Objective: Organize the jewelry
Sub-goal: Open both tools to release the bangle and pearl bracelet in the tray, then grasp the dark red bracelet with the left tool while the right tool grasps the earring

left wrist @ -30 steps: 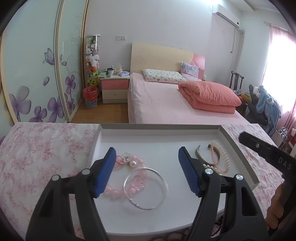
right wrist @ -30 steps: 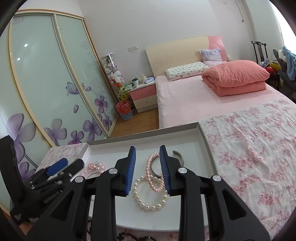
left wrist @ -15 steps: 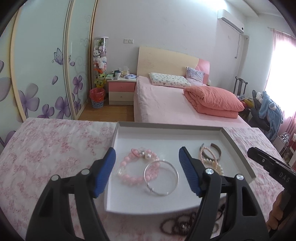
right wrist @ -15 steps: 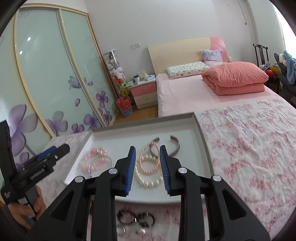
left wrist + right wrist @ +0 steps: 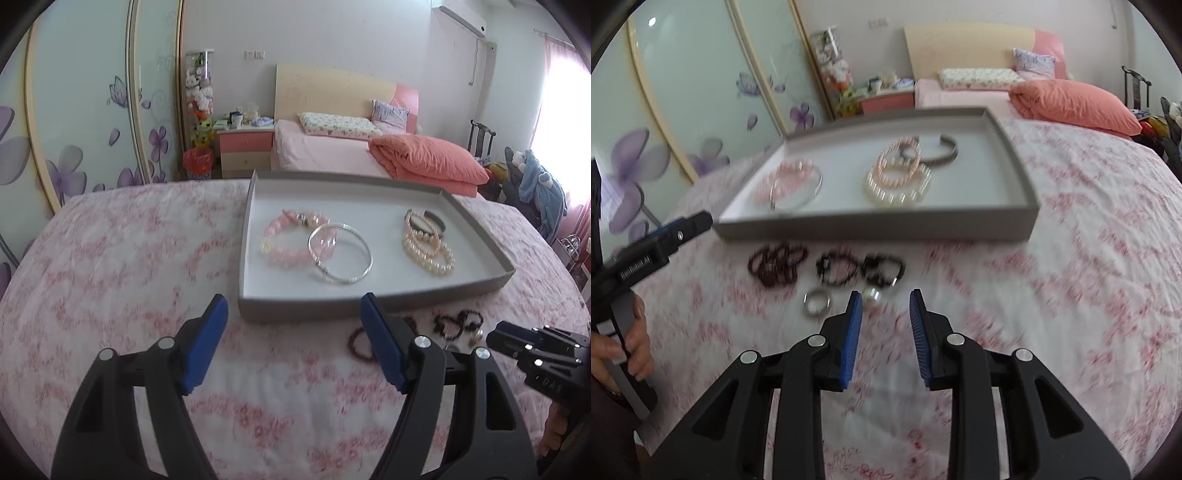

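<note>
A grey tray (image 5: 369, 301) (image 5: 871, 225) lies on the floral cloth. It holds a pink bead bracelet (image 5: 282, 236), a silver bangle (image 5: 341, 254), pearl bracelets (image 5: 428, 247) (image 5: 897, 177) and a dark cuff (image 5: 940, 151). In front of the tray lie dark bead bracelets (image 5: 777, 264) (image 5: 862, 269), a silver ring (image 5: 816, 301) and a pearl piece (image 5: 873, 295). My left gripper (image 5: 293, 343) is open and empty, short of the tray's front left. My right gripper (image 5: 886, 325) is open and empty, just behind the pearl piece.
The floral cloth (image 5: 129, 258) covers the whole surface. A bed (image 5: 332, 151) with an orange quilt, a nightstand (image 5: 245, 146) and a flower-patterned wardrobe (image 5: 92, 110) stand beyond it. A hand (image 5: 626, 347) holds the left gripper's handle.
Both grippers have pulled back from over the tray toward me. The loose pieces in front of the tray have come into view. The right gripper's jaws have opened wider.
</note>
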`<act>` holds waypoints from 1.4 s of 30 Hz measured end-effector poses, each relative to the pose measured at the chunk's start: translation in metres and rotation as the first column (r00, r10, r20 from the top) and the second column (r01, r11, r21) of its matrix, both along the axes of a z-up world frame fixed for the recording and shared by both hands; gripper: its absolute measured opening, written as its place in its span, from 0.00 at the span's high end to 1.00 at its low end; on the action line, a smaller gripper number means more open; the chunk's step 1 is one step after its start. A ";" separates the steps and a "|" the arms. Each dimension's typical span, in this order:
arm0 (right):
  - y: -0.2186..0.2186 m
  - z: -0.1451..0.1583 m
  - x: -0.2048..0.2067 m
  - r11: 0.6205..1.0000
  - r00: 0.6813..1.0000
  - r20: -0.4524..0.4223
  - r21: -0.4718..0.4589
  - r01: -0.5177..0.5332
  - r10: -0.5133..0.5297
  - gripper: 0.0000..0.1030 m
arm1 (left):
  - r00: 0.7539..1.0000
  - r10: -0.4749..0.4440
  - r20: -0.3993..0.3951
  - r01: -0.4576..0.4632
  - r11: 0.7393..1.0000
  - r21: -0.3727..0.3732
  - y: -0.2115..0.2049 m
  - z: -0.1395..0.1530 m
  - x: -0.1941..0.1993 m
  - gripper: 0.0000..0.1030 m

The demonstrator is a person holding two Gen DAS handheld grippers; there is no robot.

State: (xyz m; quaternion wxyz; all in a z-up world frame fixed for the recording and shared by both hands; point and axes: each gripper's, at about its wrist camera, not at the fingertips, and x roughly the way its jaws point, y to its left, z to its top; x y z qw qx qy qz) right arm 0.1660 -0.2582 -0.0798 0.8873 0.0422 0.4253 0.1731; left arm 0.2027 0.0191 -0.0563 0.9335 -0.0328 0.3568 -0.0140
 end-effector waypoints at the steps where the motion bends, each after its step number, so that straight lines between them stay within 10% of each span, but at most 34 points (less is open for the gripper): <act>1: 0.003 -0.003 0.000 1.000 1.000 -0.009 -0.009 -0.006 0.006 0.73 | 1.000 0.001 -0.004 -0.001 1.000 0.002 0.001 -0.002 -0.001 0.30; 37: -0.019 -0.006 0.013 0.986 0.992 0.018 -0.113 0.124 -0.123 0.84 | 0.970 -0.158 -0.183 0.176 0.980 0.089 -0.083 -0.043 0.025 0.20; 42: -0.018 -0.006 0.013 0.986 0.992 0.018 -0.114 0.124 -0.123 0.84 | 0.973 -0.146 -0.178 0.164 0.983 0.088 -0.082 -0.042 0.027 0.54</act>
